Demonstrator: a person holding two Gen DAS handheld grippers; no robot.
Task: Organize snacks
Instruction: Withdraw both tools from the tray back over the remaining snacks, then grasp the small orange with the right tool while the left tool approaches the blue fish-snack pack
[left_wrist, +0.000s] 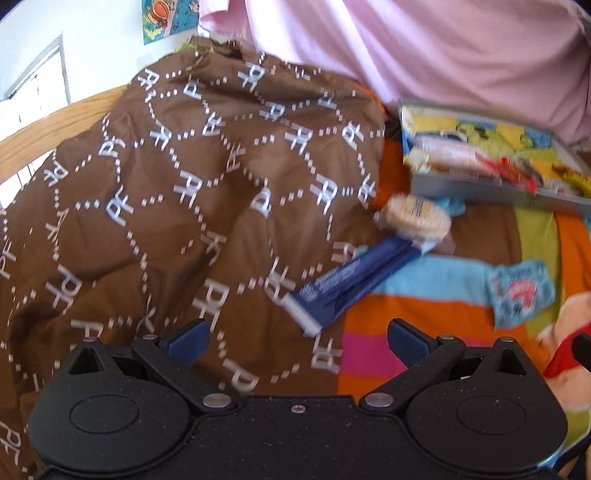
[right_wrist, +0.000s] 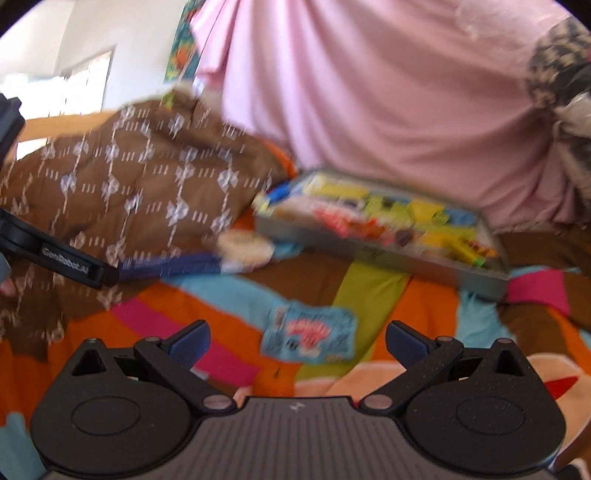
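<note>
Two open grippers over a striped blanket, loose snacks short of the tray.

Left gripper (left_wrist: 297, 341) and right gripper (right_wrist: 297, 341) both spread wide, empty. Gray tray (right_wrist: 380, 251) already full of packets. Just before its near edge: round biscuit pack (right_wrist: 245, 247), blue bar (right_wrist: 173, 267); nearer, well apart from tray, light-blue packet (right_wrist: 308, 334). Best: take the light-blue packet by its flat sides, lift clear, lower into tray.

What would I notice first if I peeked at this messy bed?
Probably the big brown quilt with white letters, heaped on the left over the bright striped blanket. Next, the grey tray crammed with colourful snack packets, sitting further back in front of a pink cloth. Loose nearby lie a long dark blue packet, a round pale biscuit pack and a small light blue packet.
</note>
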